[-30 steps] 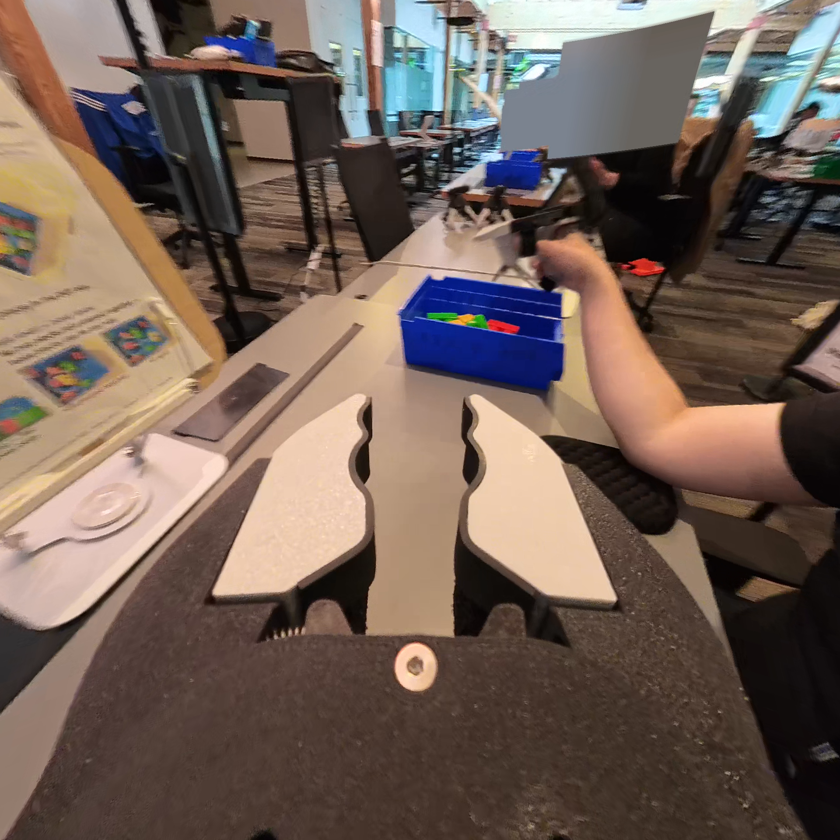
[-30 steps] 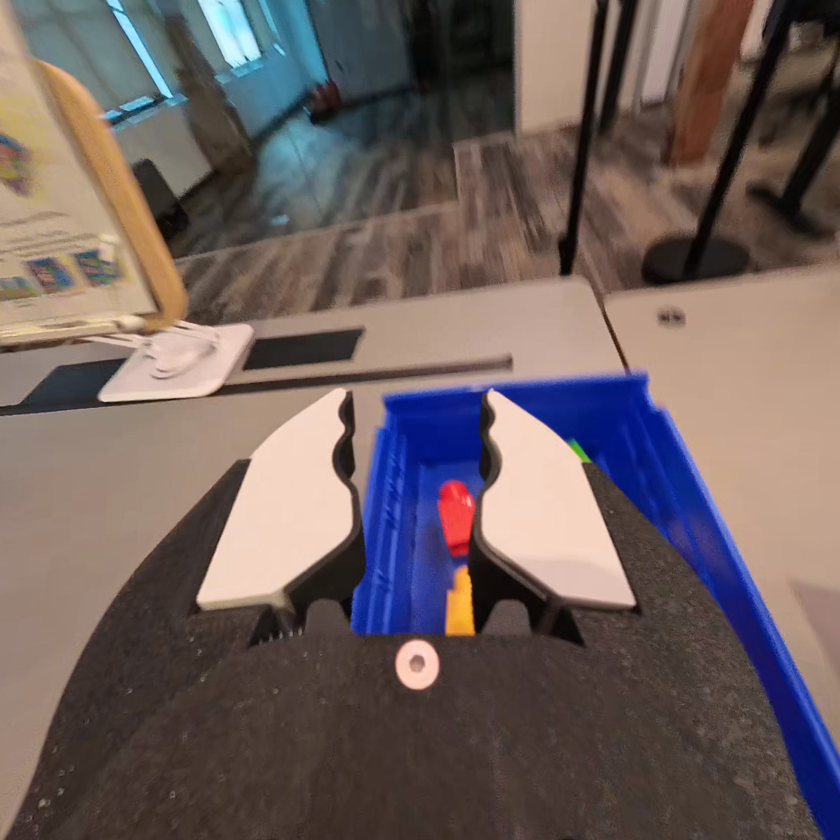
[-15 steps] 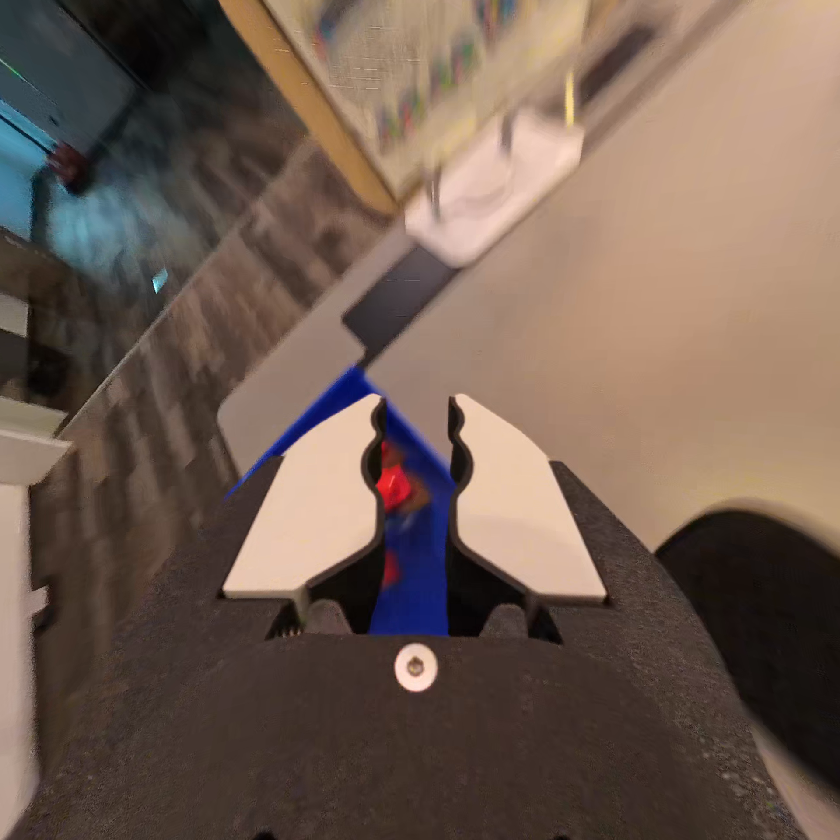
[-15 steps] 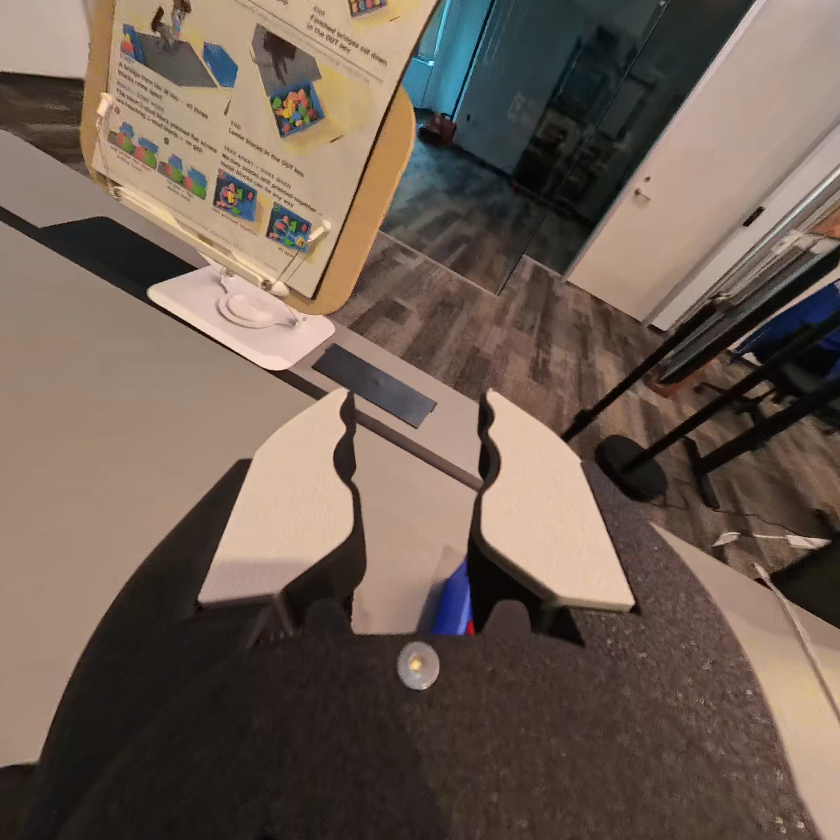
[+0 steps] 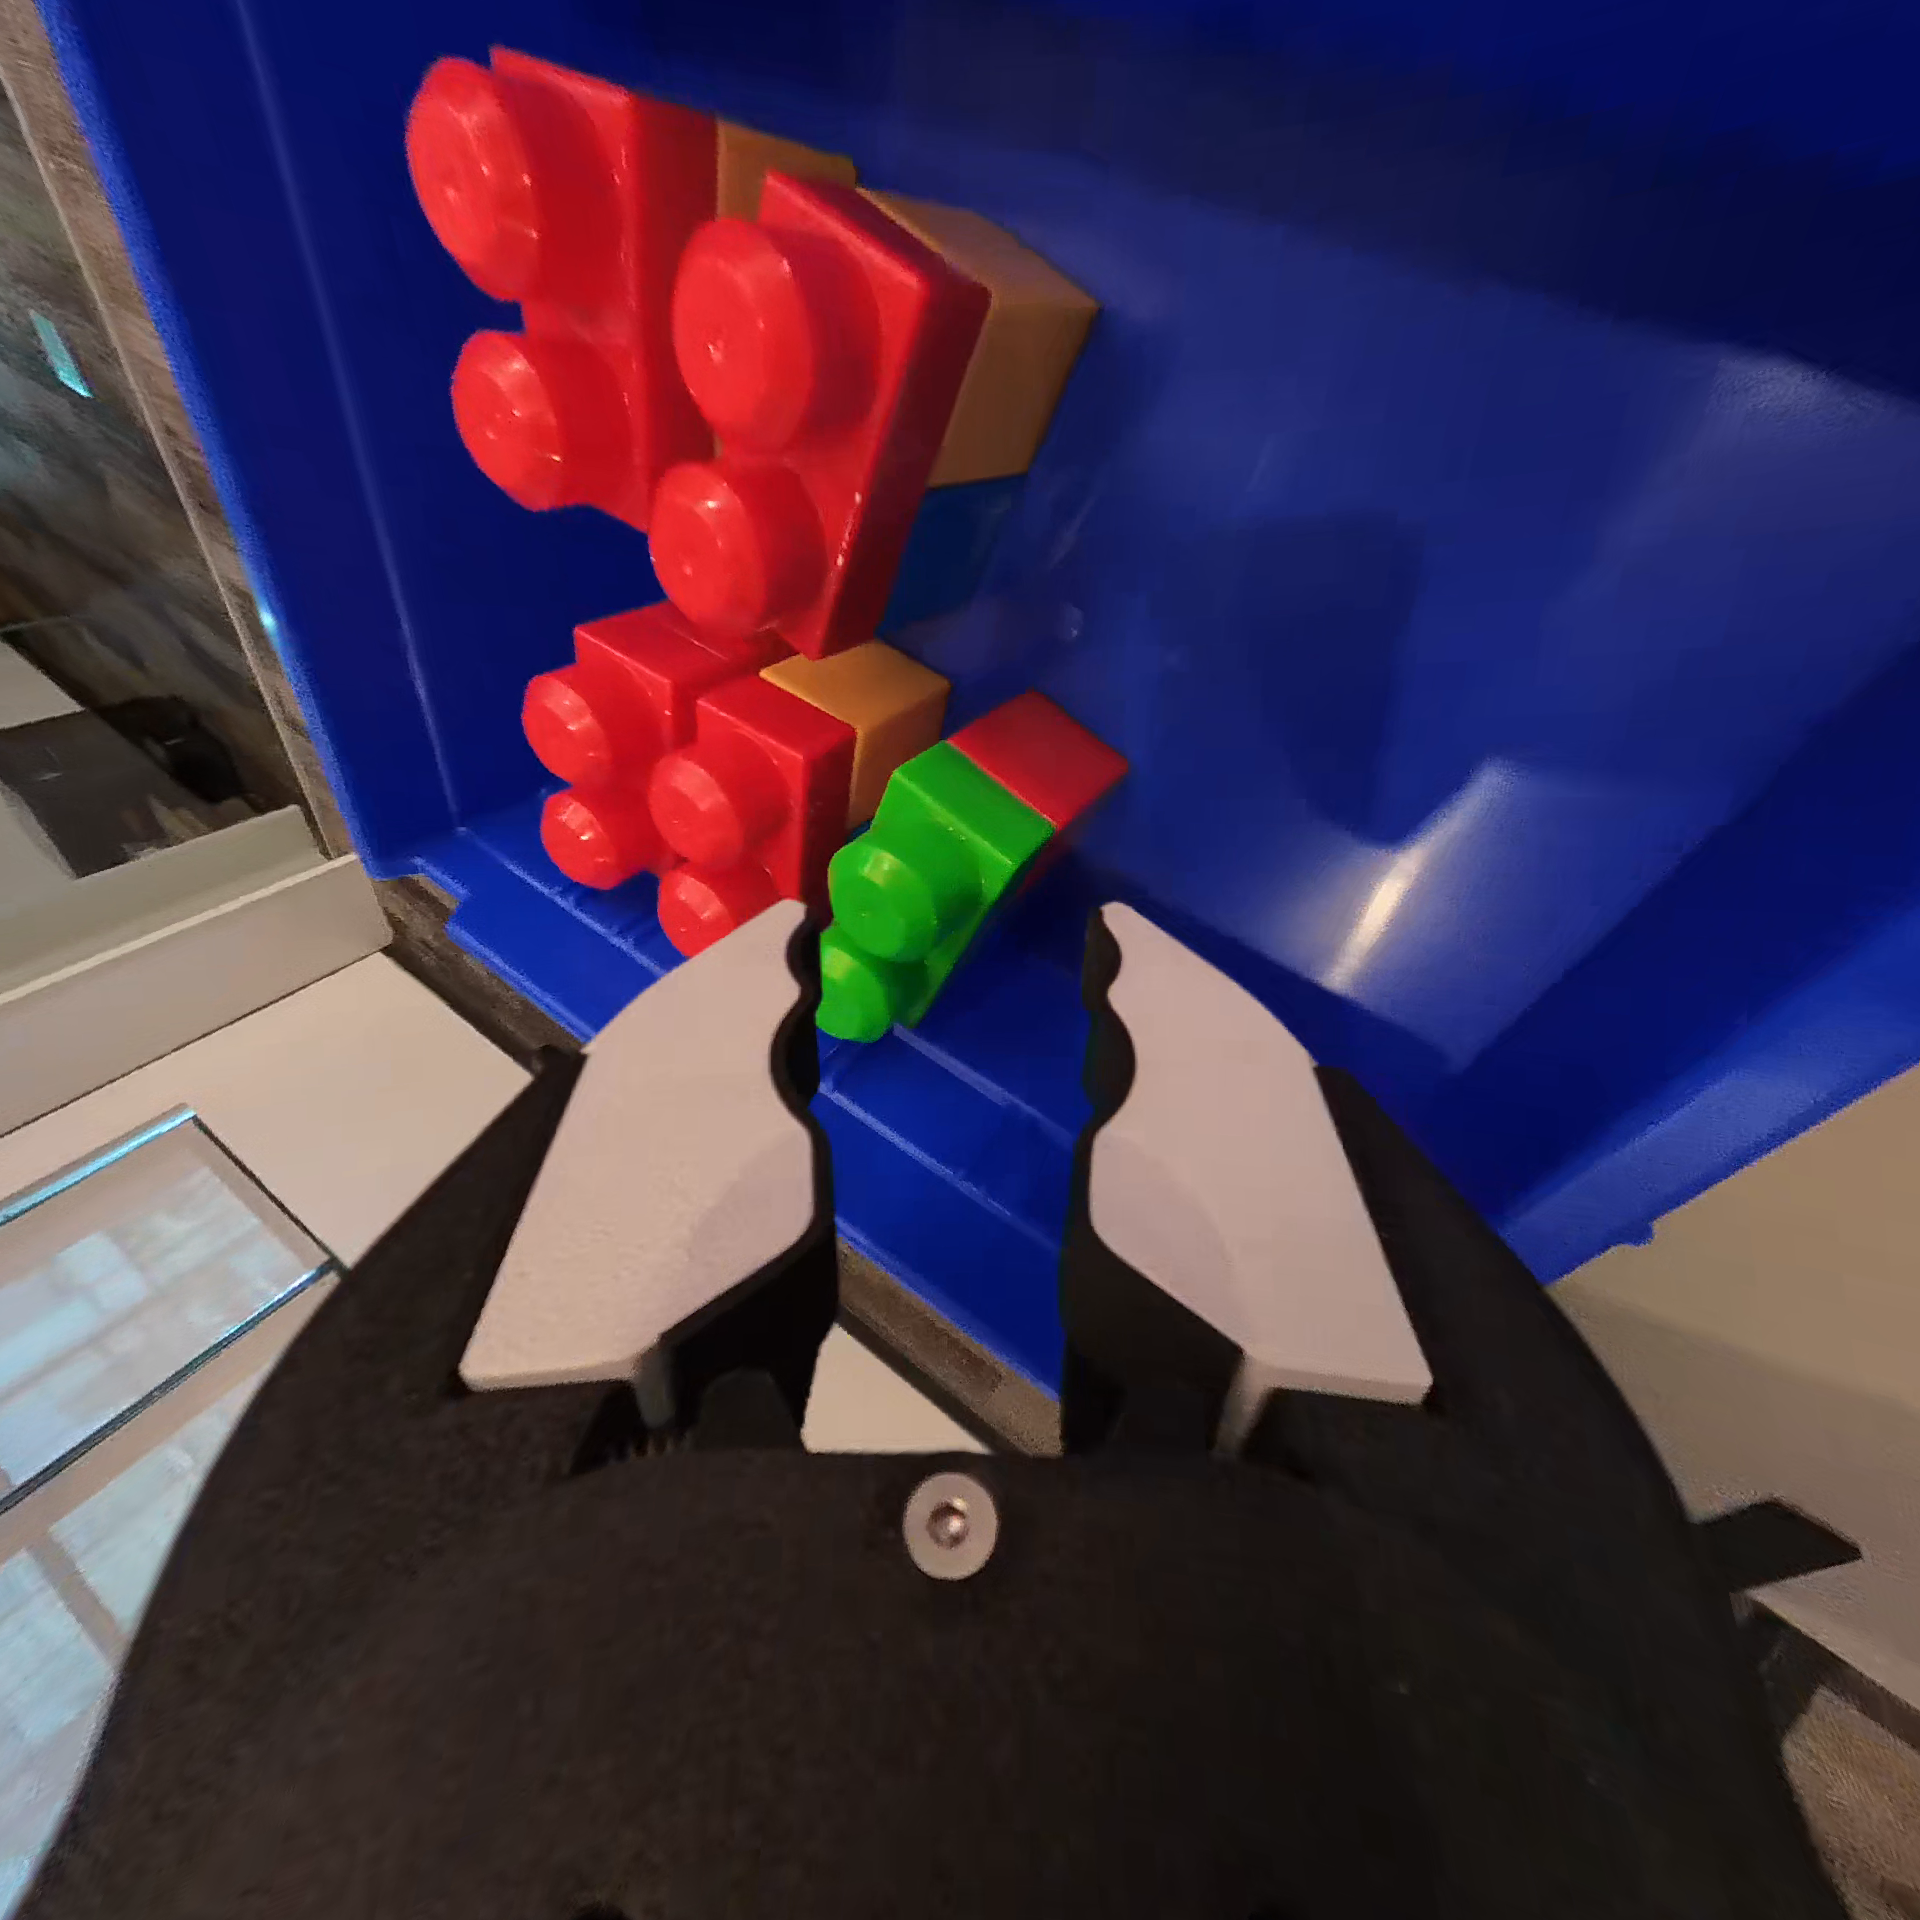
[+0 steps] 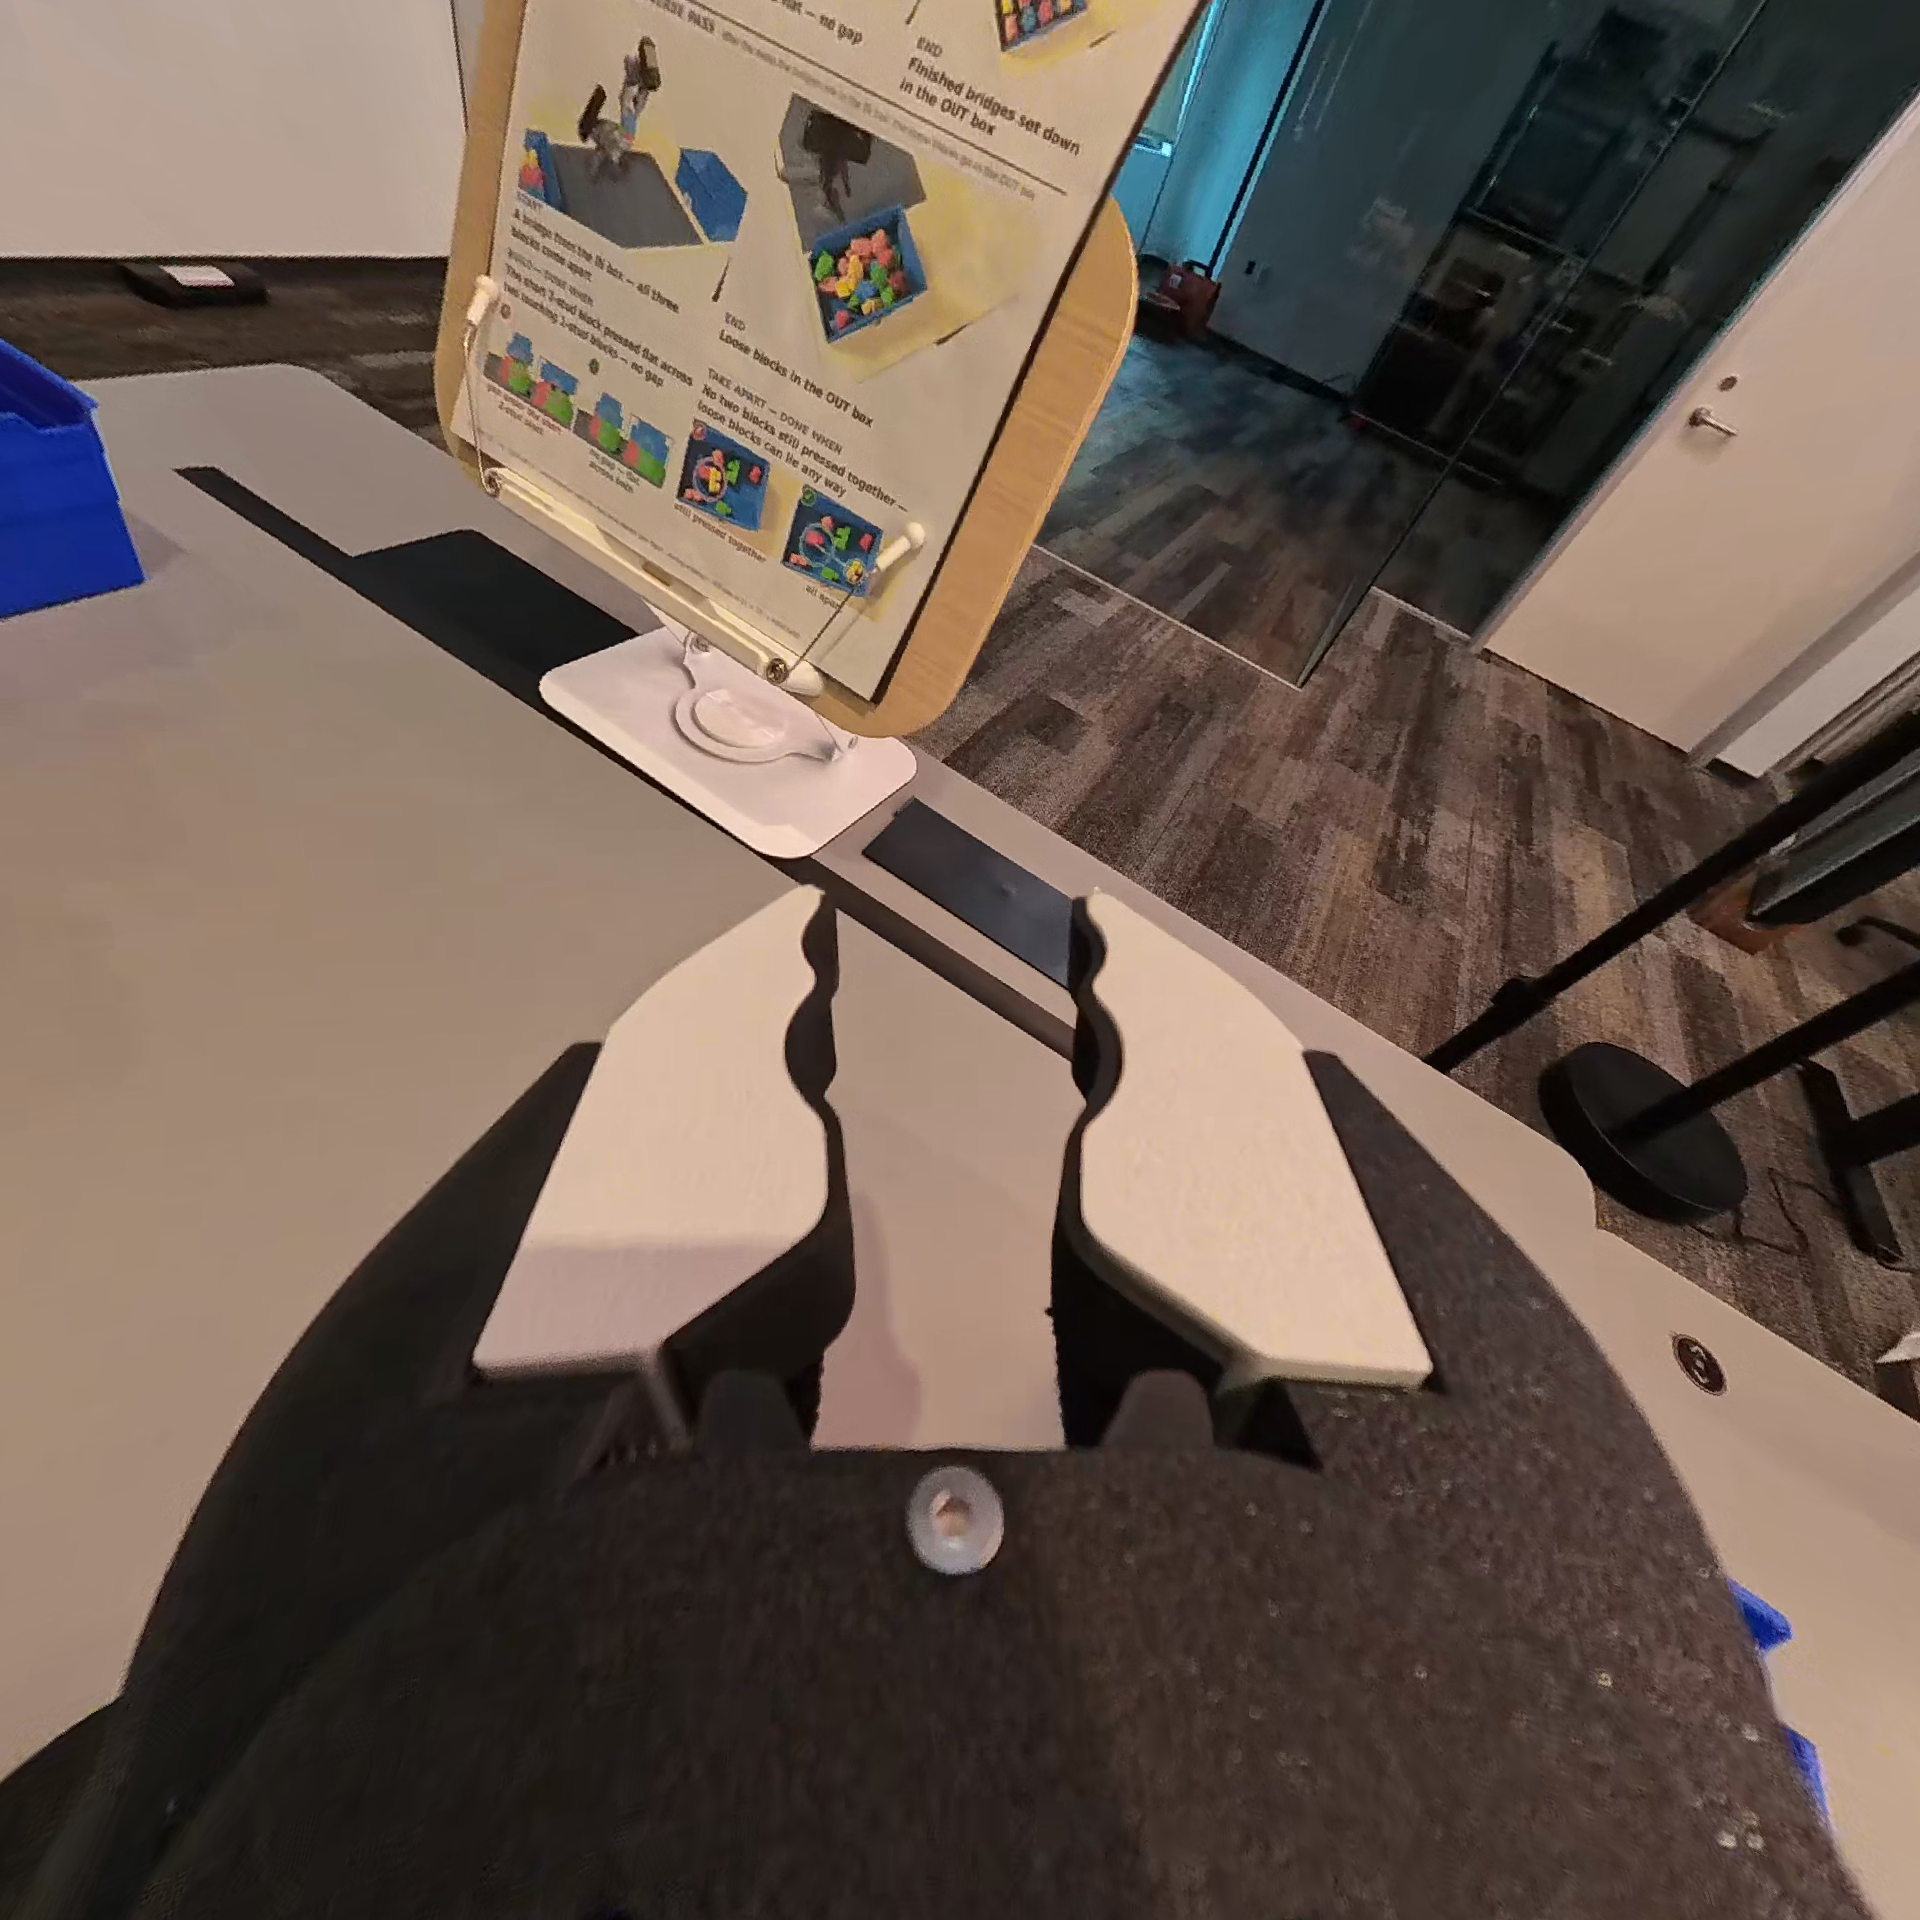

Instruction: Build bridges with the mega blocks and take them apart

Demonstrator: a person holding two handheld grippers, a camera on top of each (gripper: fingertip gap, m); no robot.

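The green block (image 5: pixel 925 894) sits in the blue bin (image 5: pixel 1455 520), right by the red blocks (image 5: pixel 675 769). It's just past my left gripper (image 5: pixel 945 935), nearer its left finger, long side running away. Left's open, empty. Right gripper (image 6: pixel 945 935) is open too, over the table (image 6: pixel 260 883), so left's nearer.

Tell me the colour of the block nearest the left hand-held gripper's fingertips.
Green, joined to a red block behind it; the left wrist view shows the green block best.

We see glossy plastic blocks (image 5: pixel 748 436) in a shiny blue plastic bin (image 5: pixel 1455 520); the tabletop (image 6: pixel 312 935) looks smooth, matt.
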